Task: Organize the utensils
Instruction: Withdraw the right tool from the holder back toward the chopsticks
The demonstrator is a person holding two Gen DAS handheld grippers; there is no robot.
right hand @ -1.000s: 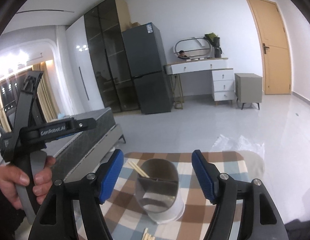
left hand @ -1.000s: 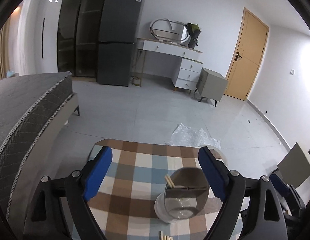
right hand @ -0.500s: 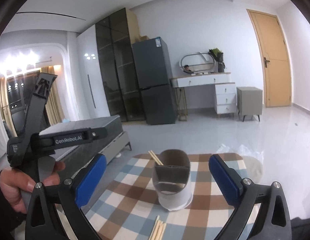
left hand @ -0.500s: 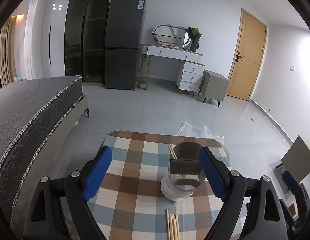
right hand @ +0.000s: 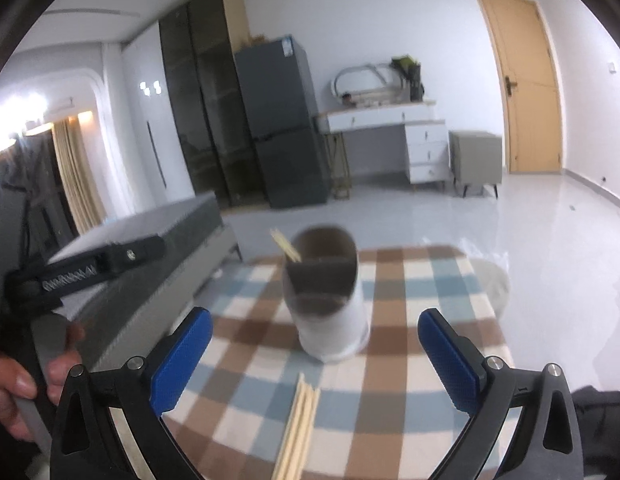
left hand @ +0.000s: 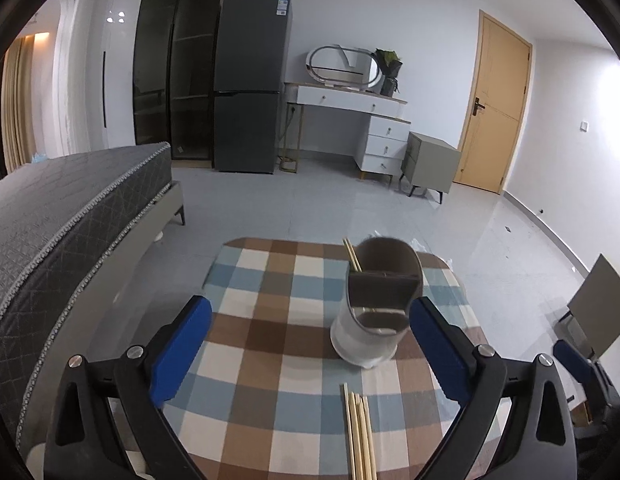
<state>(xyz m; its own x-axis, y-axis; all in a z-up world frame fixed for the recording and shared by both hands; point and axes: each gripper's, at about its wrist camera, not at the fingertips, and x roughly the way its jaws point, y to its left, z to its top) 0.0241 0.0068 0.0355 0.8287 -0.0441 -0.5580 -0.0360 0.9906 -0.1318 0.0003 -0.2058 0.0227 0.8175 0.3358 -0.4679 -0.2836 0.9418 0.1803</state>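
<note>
Chopsticks (left hand: 360,434) in a loose bundle on the checked tablecloth (left hand: 270,360), nearest the cameras, lying side by side and pointing away toward the holder. Seen again in the right wrist view (right hand: 300,424), blurred there, so no sure count of the sticks.

Left gripper (left hand: 310,344) spread wide over the cloth, jaws just opened further, nothing between the blue pads (left hand: 182,344) but bare cloth, the holder's right side close by the right pad. Right gripper (right hand: 314,354) likewise at full spread, nothing gripped, the bundle's far end lying between and below the pads. At the left edge of that view, a hand (right hand: 26,376) wrapped around the black handle of the other tool.

Just beyond the bundle, apart from it, a utensil holder (left hand: 376,304): white base, grey divided top, upright on the cloth toward the table's right half. Also in the right wrist view (right hand: 328,292). One pair of chopsticks (left hand: 352,256) already standing in the back-left compartment, leaning left.

Farther off, grey tiled floor, a dark mattress (left hand: 70,208) on the left, then a dark fridge (left hand: 250,84), a white dressing table (left hand: 350,108) with an oval mirror, a small grey cabinet (left hand: 430,164), and a wooden door (left hand: 494,108) at the far wall.
</note>
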